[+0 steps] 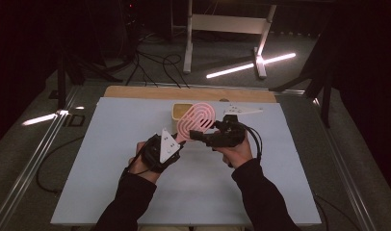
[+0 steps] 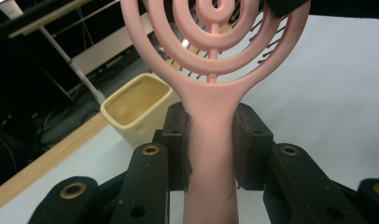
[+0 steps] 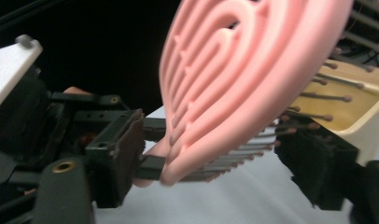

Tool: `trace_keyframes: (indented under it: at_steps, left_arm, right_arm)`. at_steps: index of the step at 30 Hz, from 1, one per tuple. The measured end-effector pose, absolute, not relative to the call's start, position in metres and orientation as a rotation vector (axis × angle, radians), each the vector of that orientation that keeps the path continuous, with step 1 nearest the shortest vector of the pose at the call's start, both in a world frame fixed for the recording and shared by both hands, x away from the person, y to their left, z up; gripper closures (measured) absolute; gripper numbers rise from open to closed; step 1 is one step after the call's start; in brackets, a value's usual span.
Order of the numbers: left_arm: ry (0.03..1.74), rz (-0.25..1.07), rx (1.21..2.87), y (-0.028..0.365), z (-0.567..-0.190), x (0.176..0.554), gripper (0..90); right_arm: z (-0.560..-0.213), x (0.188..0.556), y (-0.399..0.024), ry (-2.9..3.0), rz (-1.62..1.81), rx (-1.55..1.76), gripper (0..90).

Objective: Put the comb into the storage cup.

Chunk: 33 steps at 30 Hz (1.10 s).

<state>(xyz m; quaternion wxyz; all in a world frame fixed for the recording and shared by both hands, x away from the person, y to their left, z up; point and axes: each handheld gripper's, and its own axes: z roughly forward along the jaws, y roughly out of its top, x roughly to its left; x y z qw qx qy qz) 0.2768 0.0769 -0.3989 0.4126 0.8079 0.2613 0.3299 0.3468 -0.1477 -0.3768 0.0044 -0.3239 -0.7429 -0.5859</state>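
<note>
- Above the middle of the pale worktop point(image 1: 136, 159), the pink hairbrush point(image 1: 196, 121) hangs in the air, clear of the surface, just in front of the cream tub point(image 1: 180, 111).
- Hairbrush: a broad flat paddle head of concentric open loops with a solid handle; it looks like moulded plastic, so I judge it light and stiff, with little flex in the handle.
- Bristle side: thin dark pins with small ball tips point(image 3: 327, 98); these likely bend and would give a poor, springy hold.
- Left claw point(image 2: 211, 149): closed on the handle just below the head, a pad flat against each side. Best place to hold, in my judgement: parallel faces, solid section. The smooth plastic could slip or pivot if the head is pushed sideways.
- Right claw point(image 3: 215, 163): jaws partly apart and straddling the lower edge of the head, one pad at the smooth back, one at the bristles; no pad visibly presses, so I read it as not yet gripping.
- Risk judged: closing across the bristles bends pins instead of seating on the rim.
</note>
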Motion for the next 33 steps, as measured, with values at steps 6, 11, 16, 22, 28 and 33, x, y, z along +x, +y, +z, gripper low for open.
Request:
trace_keyframes:
  at_steps: [6, 11, 16, 22, 28, 33]
  left_arm:
    - [0.629, 0.82, 2.024, 0.0763, -0.4009, 0.2745, 69.9]
    - [0.617, 0.797, 2.013, 0.0751, -0.4017, 0.2744, 69.8]
    - [0.615, 0.781, 2.016, 0.0749, -0.4033, 0.2755, 69.7]
    - [0.626, 0.747, 2.013, 0.0753, -0.406, 0.2767, 69.2]
    - [0.634, 0.75, 1.978, 0.0772, -0.4056, 0.2759, 50.0]
    - [0.674, 0.711, 1.913, 0.0821, -0.4078, 0.2757, 33.8]
  right_arm:
    - [-0.3761, 0.3472, -0.1472, -2.263, -1.864, -0.949, 42.1]
    - [-0.3761, 0.3464, -0.145, -2.282, -1.842, -0.913, 51.5]
    - [-0.3757, 0.3453, -0.1456, -2.276, -1.842, -0.916, 60.1]
    - [-0.3758, 0.3443, -0.1435, -2.272, -1.827, -0.918, 62.6]
    - [-0.3752, 0.3429, -0.1417, -2.306, -1.821, -0.929, 63.0]
    - [-0.375, 0.3425, -0.1415, -2.303, -1.837, -0.934, 63.1]
